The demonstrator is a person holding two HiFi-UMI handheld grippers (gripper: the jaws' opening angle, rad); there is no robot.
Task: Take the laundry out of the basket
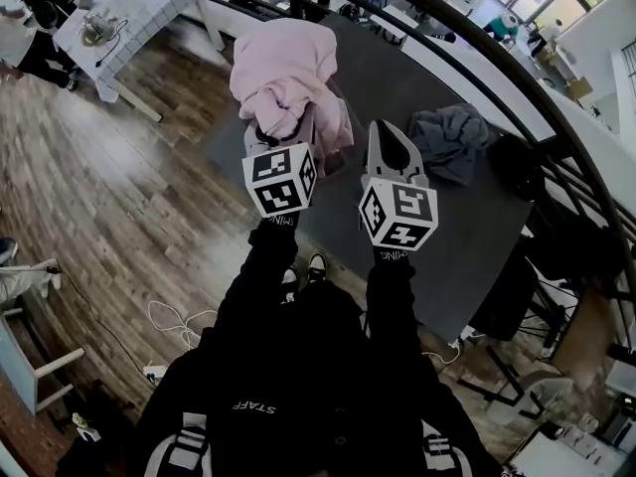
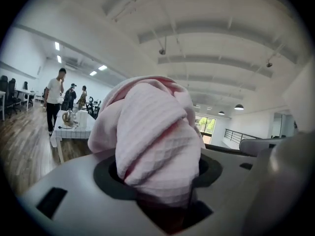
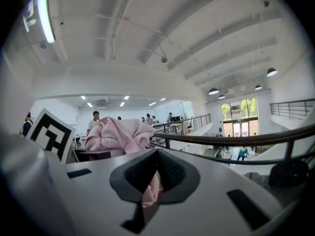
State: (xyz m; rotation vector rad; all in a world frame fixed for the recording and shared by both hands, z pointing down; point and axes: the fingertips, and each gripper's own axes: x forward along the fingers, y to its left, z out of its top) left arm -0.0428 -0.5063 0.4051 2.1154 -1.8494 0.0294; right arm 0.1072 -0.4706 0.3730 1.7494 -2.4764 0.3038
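Note:
A pink waffle-knit garment (image 1: pixel 283 73) hangs bunched in the air in front of me, over a dark grey table top (image 1: pixel 467 237). My left gripper (image 1: pixel 288 132) is shut on it; in the left gripper view the cloth (image 2: pixel 152 136) fills the jaws and hides the fingertips of the left gripper (image 2: pixel 160 195). My right gripper (image 1: pixel 386 132) is level beside it, to the right. Its jaws are shut on a small fold of the same pink cloth (image 3: pixel 149 193), with the rest of the garment (image 3: pixel 120 134) bundled to the left of the right gripper (image 3: pixel 155 178). No basket shows clearly.
A grey garment (image 1: pixel 452 142) lies crumpled on the table, right of my right gripper. A black railing (image 1: pixel 556 137) runs behind the table. A white table (image 1: pixel 129 8) stands at the far left, with people (image 2: pixel 53 102) near it. Cables (image 1: pixel 174 321) lie on the wooden floor.

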